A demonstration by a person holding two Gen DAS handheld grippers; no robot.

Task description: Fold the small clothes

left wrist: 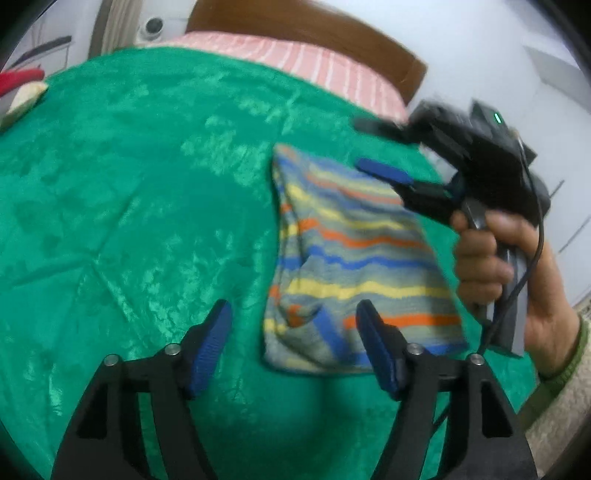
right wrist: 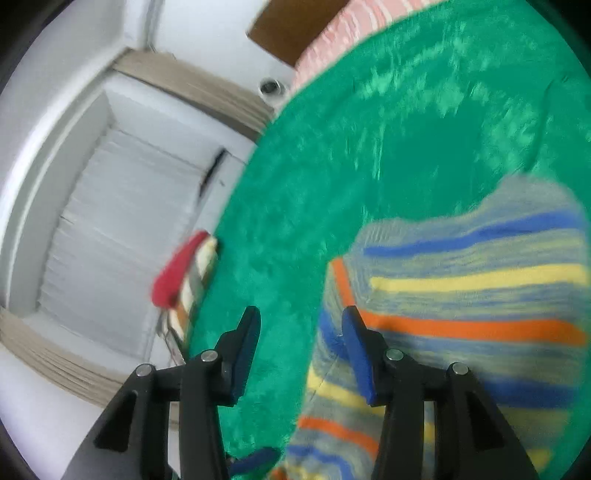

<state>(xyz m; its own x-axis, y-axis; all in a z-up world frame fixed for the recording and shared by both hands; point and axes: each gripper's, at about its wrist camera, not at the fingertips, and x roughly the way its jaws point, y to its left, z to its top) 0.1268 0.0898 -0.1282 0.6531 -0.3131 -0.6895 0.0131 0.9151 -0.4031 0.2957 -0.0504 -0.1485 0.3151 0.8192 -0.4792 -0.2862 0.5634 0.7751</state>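
Observation:
A small striped garment (left wrist: 351,258), grey with blue, yellow and orange bands, lies folded into a rough rectangle on the green blanket (left wrist: 129,184). My left gripper (left wrist: 293,314) hovers open over the garment's near left corner, with nothing between its blue pads. My right gripper (left wrist: 364,144), held in a hand (left wrist: 480,258), hangs open above the garment's far right part. In the right wrist view the right gripper (right wrist: 301,317) is open over the blanket (right wrist: 369,147), and its right pad overlaps the edge of the garment (right wrist: 461,314). Both views are blurred.
A pink striped sheet (left wrist: 314,62) and a brown headboard (left wrist: 295,26) border the blanket's far side. A red item on a small pile of clothes (right wrist: 181,273) sits at the blanket's left edge. White walls and a door lie beyond the bed.

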